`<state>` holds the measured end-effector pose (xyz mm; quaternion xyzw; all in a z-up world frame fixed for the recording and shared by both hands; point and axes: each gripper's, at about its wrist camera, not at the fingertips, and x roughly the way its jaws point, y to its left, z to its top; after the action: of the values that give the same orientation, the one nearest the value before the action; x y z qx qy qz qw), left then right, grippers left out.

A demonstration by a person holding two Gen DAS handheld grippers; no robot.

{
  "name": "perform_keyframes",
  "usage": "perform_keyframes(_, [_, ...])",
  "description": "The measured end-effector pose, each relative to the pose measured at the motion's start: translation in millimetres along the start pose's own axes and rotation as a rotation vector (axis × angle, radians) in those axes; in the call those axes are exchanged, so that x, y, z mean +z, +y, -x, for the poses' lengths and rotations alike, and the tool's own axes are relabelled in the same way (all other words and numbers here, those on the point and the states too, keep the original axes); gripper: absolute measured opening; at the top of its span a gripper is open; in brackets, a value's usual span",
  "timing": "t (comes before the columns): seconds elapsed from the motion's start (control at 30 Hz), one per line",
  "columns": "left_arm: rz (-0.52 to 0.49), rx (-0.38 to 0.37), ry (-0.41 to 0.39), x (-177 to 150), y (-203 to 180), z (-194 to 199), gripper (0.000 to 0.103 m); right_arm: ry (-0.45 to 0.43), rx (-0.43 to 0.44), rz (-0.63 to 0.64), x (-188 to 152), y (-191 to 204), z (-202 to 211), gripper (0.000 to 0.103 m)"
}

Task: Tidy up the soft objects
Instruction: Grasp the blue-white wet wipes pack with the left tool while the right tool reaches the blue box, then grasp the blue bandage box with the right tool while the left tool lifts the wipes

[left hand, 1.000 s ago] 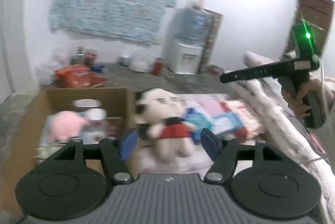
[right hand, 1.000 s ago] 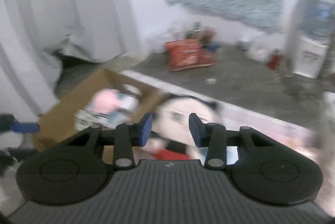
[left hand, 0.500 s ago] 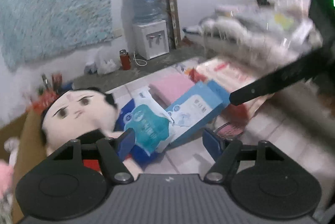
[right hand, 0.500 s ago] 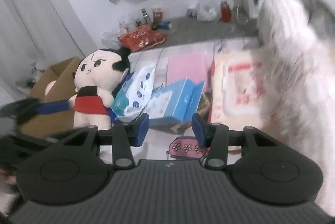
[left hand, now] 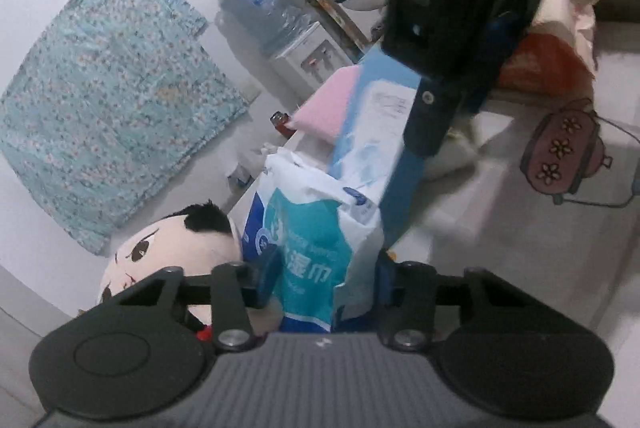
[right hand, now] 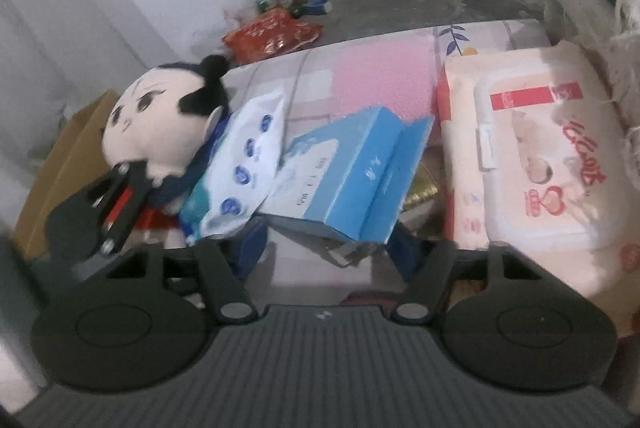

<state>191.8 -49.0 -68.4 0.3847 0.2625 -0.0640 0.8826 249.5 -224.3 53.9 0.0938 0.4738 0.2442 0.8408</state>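
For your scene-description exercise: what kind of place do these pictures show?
Probably a lived-in room at home: a white water dispenser by the wall, a floral teal cloth hung up, a black-haired plush doll on patterned bedding.

Doll (right hand: 160,116) at left edge of mat (right hand: 384,68), cardboard box (right hand: 60,164) beyond that edge. Wipes pouch (right hand: 244,164) leans against doll's right side; tissue box (right hand: 348,168) just right of pouch, touching it. Large wipes pack (right hand: 536,164) at right edge of mat. Snack bag (right hand: 272,34) on floor behind mat.
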Motion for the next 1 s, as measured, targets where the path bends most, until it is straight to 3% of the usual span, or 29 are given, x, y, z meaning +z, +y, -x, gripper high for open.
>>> perform_keyframes(0.03, [-0.006,0.005,-0.004,-1,-1,3,0.039,0.002,0.01,0.0,-1,-1,-2,0.011])
perform_keyframes(0.1, [-0.014,0.01,-0.014,-5,-2,11,0.038,0.011,0.03,-0.016,-4,-4,-3,0.004])
perform_keyframes(0.4, [-0.033,-0.127,-0.016,-18,-7,75,0.039,0.074,0.069,0.025,-38,6,34,0.003])
perform_keyframes(0.5, [-0.035,-0.172,-0.006,-31,-11,105,0.039,0.02,-0.004,0.174,-39,25,57,0.006])
perform_keyframes(0.53, [-0.041,-0.18,-0.002,-37,-11,115,0.039,0.009,-0.013,0.222,-36,30,62,0.018])
perform_keyframes(0.57, [-0.045,-0.187,0.003,-42,-10,121,0.039,0.018,-0.014,0.261,-30,34,64,0.044])
perform_keyframes(0.63, [-0.049,-0.192,0.016,-51,-9,131,0.041,0.033,-0.026,0.276,-16,36,59,0.076])
perform_keyframes(0.8, [0.043,-0.231,0.058,-65,1,140,0.044,0.032,-0.037,0.166,11,36,23,0.079])
perform_keyframes(0.93, [0.146,-0.23,0.078,-76,16,149,0.044,0.135,0.001,0.009,19,35,-23,0.08])
perform_keyframes(1.0, [0.171,-0.213,0.077,-83,25,152,0.045,0.143,-0.004,-0.019,17,39,-32,0.088])
